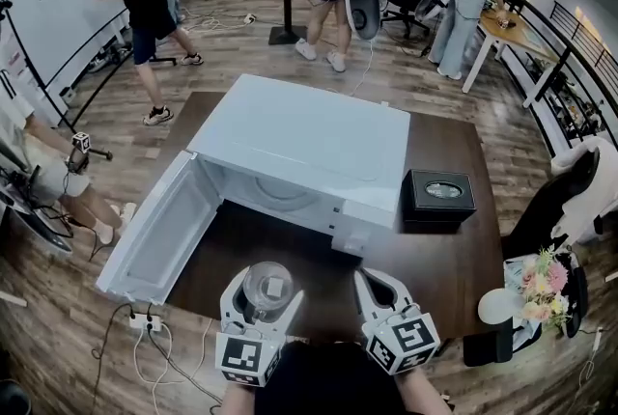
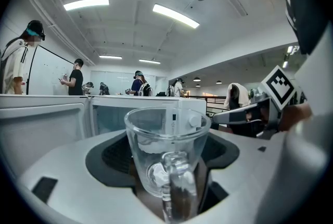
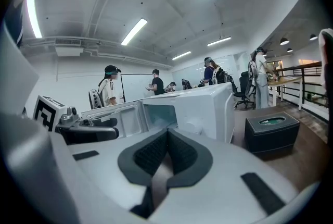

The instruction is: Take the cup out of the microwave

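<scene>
The cup [image 2: 167,147] is already out of the microwave [image 1: 309,148]: your left tongs [image 1: 263,286] grip it by the body, upright, in front of the oven's open mouth and above the table [image 1: 454,259], with its handle [image 2: 174,189] turned back toward the tongs. It is clear glass with fairly thick walls, so treat it as stiff, smooth and breakable; it looks empty, though clear liquid would be hard to spot, and it is probably moderately heavy for its size. The dark ribbed pads [image 2: 117,152] on either side give some friction, but glass can slide, so a firm, steady squeeze low on the body, well below the rim, seems the safest hold, and a level carry guards against it tipping out forward. Your right tongs [image 1: 377,288] are closed with nothing between them and hang just to the right of the left pair, also in front of the microwave. The microwave's door [image 1: 159,235] stands swung wide open on its left side, so it blocks any sweep that way. A small black box [image 1: 437,196] sits on the table just to the right of the microwave, clear of the cup. The bare table straight in front of the microwave looks like the easiest spot to set the cup down. A power strip [image 1: 145,318] with cables lies on the floor off the front-left corner.
</scene>
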Demonstrator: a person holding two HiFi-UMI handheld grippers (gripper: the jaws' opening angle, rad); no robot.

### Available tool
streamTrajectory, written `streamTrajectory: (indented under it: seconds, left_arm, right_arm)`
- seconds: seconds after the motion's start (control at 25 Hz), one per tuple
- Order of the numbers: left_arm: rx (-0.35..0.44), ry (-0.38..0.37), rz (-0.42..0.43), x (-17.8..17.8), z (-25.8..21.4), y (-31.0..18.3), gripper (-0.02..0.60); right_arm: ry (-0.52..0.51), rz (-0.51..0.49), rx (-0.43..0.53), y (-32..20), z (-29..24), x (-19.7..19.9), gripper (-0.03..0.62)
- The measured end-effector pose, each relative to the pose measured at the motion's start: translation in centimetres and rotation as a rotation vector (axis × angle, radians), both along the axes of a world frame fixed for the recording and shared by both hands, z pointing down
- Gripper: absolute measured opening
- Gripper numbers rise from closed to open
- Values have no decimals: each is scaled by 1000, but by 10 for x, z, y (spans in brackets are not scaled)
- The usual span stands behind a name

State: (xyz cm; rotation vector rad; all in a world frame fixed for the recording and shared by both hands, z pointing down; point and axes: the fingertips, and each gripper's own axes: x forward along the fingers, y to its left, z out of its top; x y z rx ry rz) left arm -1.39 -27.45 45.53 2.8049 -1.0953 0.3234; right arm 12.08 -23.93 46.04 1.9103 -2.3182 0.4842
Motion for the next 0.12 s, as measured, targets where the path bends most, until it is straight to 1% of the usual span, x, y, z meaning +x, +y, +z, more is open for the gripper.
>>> streamTrajectory:
  seconds: [0.12]
  left_arm:
    - [2, -3, -4, 1, 1, -1, 380]
  right_arm:
    - [7, 6, -10, 0, 4, 2, -8]
